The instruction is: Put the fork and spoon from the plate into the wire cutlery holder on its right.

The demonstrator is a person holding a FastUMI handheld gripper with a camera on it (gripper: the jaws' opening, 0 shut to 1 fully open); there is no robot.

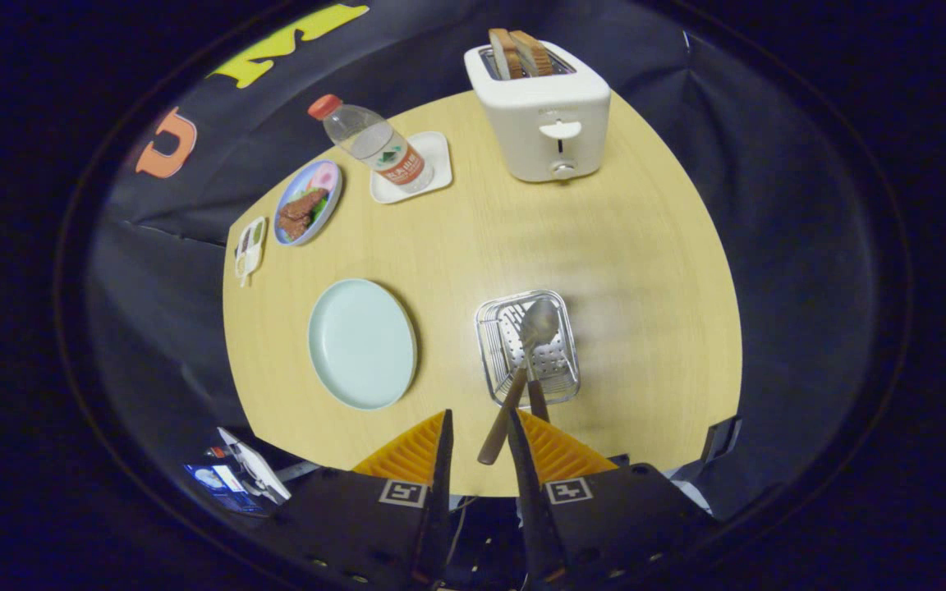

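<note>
The wire cutlery holder (529, 349) stands on the round wooden table, just ahead of my right finger. A spoon (539, 325) leans in it, bowl up. Its brown handle slants back out of the holder and ends in the gap between my fingers. A second, darker handle (538, 400) pokes out of the holder beside it; its head is hidden inside, so I cannot tell if it is the fork. The pale blue plate (362, 343) to the left of the holder holds nothing. My gripper (479, 420) is open above the table's near edge, with the handle nearer the right finger and clear of the left.
At the far side of the table (645, 246) stands a white toaster (543, 115) with two bread slices. A water bottle (374, 146) sits on a small white tray, next to a dish of food (307, 202) and a white object (249, 249) at the left edge.
</note>
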